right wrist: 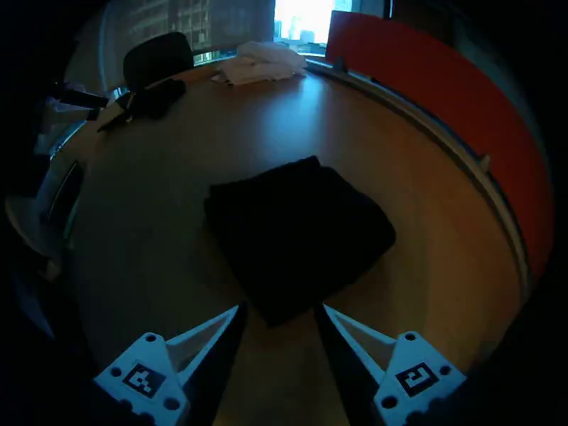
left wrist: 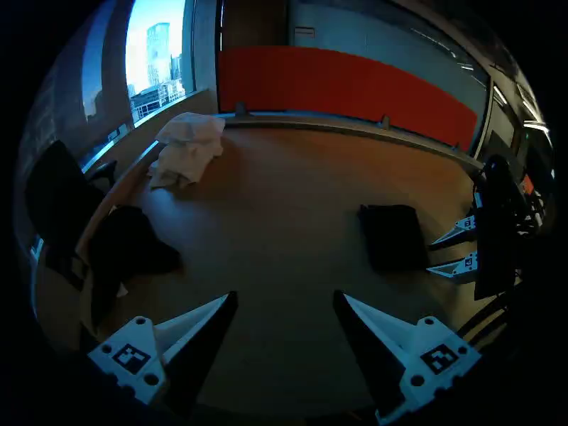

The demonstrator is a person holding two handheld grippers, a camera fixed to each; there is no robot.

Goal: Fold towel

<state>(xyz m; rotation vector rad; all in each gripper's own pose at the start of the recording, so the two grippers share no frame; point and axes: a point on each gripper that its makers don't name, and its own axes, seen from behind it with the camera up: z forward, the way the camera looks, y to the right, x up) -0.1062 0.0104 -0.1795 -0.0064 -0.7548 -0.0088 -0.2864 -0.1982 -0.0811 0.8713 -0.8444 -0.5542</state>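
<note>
Two grippers here, and both are spread wide with nothing in them. The left gripper (left wrist: 284,312) hangs over a bare stretch of the wooden counter (left wrist: 284,206), fingers apart and no cloth between them. The towel (right wrist: 298,234) is the dark one, folded into a thick, roughly square bundle and lying flat mid-counter. In the right gripper view it sits straight ahead of the right gripper (right wrist: 280,319), and its near corner reaches into the gap between the two fingertips. The jaws aren't pinching it though, and honestly I can't tell if either tip is even touching the cloth. From the left gripper view you can see that same gripper off to the right, its tips just beside the towel's right edge. At the far end of the counter there's a white pile (left wrist: 188,145) of rumpled cloth near the window (left wrist: 156,64), well apart from the towel. A dark cloth (left wrist: 131,241) lies crumpled at the counter's left edge in the left gripper view, with a chair (left wrist: 57,192) beyond it. A red panel (left wrist: 341,82) runs along the back of the counter. Lighting is pretty dim, so the towel's folds are hard to make out.
</note>
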